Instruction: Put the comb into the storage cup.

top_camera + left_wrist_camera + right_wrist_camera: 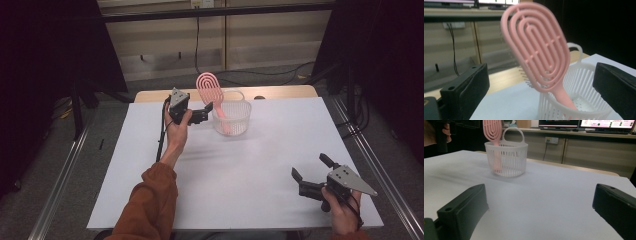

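Hairbrush (210, 92), pink, stands handle-down in the white slatted basket (235, 120), its oval head leaning out over the rim toward ten o'clock. Nothing else can be made out in the basket, which sits on the white table (250, 170) toward twelve o'clock, near the far edge. In the left gripper view the brush head (535, 47) is a flat oval of concentric pink loops joined by short bars, with pale bristles showing behind its lower edge; the thin handle runs down to the perforated floor of the basket (584, 82), whose loop handle rises at the back. Left gripper (205, 114) is held just beside the basket at nine o'clock of it, jaws spread wide and clear of the brush. Right gripper (310, 172) rests well apart at the table's five o'clock, jaws wide with nothing between them
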Action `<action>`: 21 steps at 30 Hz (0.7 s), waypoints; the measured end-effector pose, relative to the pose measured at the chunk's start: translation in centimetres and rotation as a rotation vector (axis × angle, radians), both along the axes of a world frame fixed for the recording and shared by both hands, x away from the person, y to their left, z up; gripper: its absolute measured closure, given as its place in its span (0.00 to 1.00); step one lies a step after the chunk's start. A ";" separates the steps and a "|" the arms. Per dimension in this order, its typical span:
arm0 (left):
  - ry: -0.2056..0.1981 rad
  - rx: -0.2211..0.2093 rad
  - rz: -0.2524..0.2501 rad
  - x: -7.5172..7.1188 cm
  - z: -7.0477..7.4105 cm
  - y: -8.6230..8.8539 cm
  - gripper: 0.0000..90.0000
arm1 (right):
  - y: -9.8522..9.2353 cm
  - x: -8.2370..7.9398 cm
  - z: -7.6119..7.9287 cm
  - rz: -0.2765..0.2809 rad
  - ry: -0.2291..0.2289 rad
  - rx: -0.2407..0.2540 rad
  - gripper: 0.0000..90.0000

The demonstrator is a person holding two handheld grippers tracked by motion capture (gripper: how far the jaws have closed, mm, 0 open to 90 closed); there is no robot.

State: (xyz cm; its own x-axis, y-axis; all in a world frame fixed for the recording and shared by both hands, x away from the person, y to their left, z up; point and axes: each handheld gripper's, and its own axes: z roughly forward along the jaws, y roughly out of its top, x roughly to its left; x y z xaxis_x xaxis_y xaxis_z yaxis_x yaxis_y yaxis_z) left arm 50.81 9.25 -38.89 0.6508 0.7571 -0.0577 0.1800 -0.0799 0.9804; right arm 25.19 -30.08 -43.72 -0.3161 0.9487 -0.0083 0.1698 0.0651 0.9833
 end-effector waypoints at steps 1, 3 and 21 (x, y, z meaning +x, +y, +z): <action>-0.010 0.006 -0.005 -0.2 0.1 0.1 0.01 | 0.0 0.0 0.0 -0.001 0.000 -0.001 0.00; -0.008 -0.001 -0.014 -0.6 0.3 0.3 0.02 | 0.1 0.1 0.0 0.004 -0.003 -0.003 0.00; -0.042 -0.036 -0.045 -3.9 0.8 2.8 0.02 | 0.5 -0.3 0.4 -0.013 -0.017 -0.022 0.00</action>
